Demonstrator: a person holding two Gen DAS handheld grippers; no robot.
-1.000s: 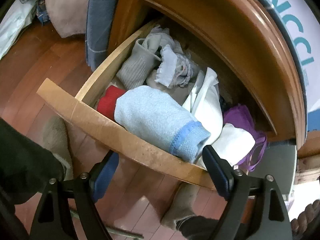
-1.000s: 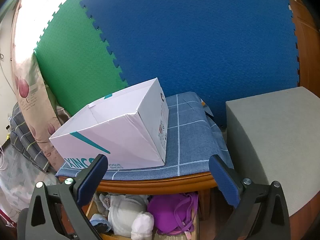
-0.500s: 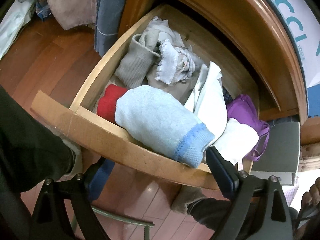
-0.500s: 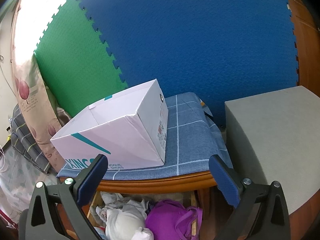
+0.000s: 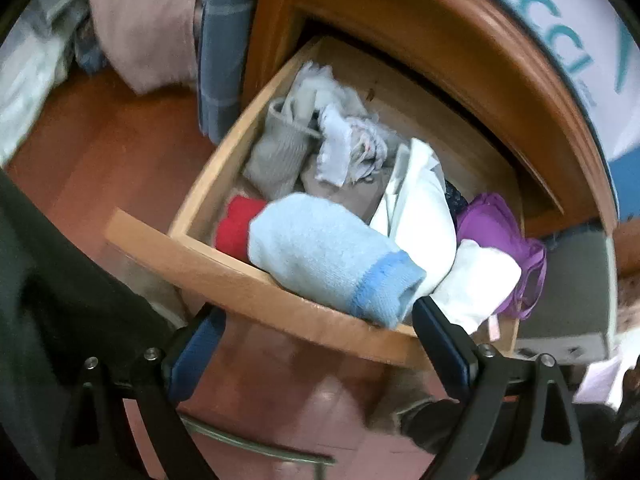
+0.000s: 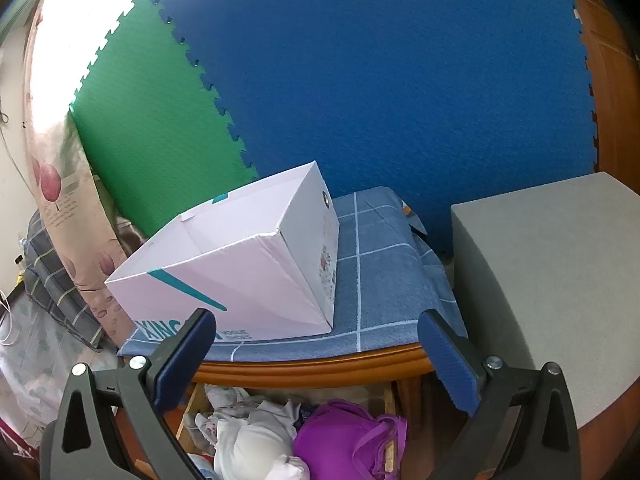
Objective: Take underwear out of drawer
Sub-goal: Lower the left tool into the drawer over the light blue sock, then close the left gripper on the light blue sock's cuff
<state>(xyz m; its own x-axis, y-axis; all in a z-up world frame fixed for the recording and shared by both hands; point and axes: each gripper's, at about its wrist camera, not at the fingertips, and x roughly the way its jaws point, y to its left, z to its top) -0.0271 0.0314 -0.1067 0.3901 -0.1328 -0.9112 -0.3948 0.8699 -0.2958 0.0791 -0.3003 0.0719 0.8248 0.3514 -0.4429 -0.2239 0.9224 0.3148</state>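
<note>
Open wooden drawer (image 5: 256, 280): purple underwear (image 5: 492, 224) (crumpled, strappy).

The left gripper (image 5: 318, 332) has two black plastic arms shaped like thin triangles, each with a long hole in it. Small round silver screws sit near the tops of the arms. Its fingers (image 5: 442, 344) wear dark blue rubbery pads. The right gripper (image 6: 318, 350) looks just the same: black arms, shiny screws, and blue pads (image 6: 450, 360) with a bumpy feel. The person wears a dark sleeve (image 5: 60, 300).
</note>
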